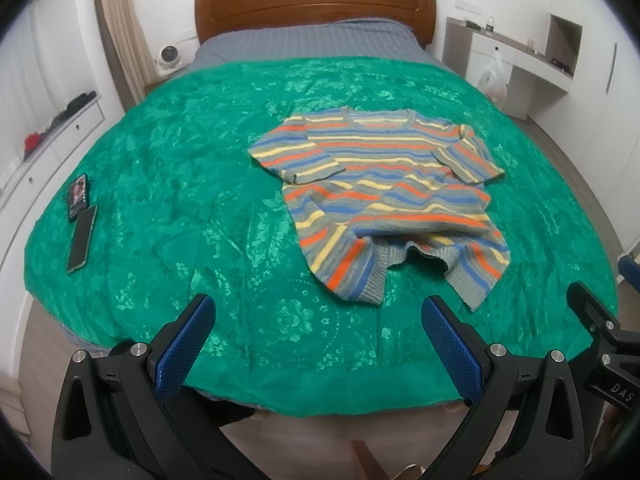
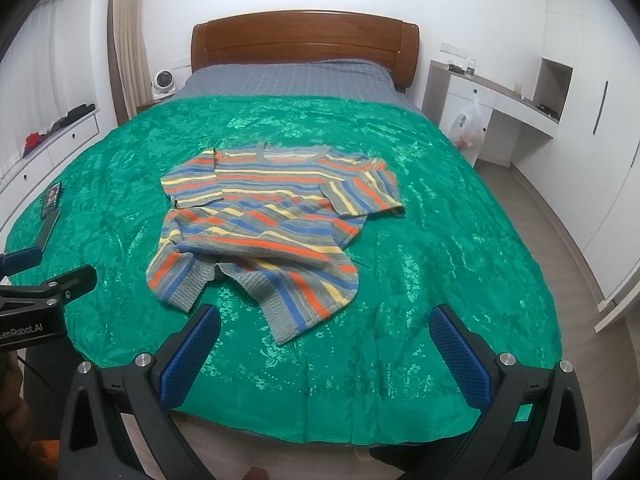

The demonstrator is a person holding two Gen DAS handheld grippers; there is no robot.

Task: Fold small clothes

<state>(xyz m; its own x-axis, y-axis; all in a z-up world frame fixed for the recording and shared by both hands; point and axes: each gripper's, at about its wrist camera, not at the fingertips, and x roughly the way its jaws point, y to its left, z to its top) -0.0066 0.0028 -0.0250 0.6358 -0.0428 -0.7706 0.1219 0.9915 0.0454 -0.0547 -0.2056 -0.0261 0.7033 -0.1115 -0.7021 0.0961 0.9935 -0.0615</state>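
A small striped sweater point(image 1: 384, 184), in grey, blue, orange and yellow, lies on the green bedspread point(image 1: 180, 184), neck towards the headboard. Both sleeves are folded in over the chest and its hem is rumpled and partly turned up. It also shows in the right wrist view point(image 2: 272, 216). My left gripper point(image 1: 318, 322) is open and empty, above the bed's near edge, short of the hem. My right gripper point(image 2: 326, 330) is open and empty, also near the front edge, just short of the hem. Each gripper shows at the edge of the other's view.
Two phones point(image 1: 80, 220) lie on the bedspread at the left. A wooden headboard point(image 1: 316, 4) stands at the far end. White drawers point(image 1: 60, 136) run along the left, a desk with a plastic bag point(image 2: 470, 124) at the right. Floor lies right of the bed.
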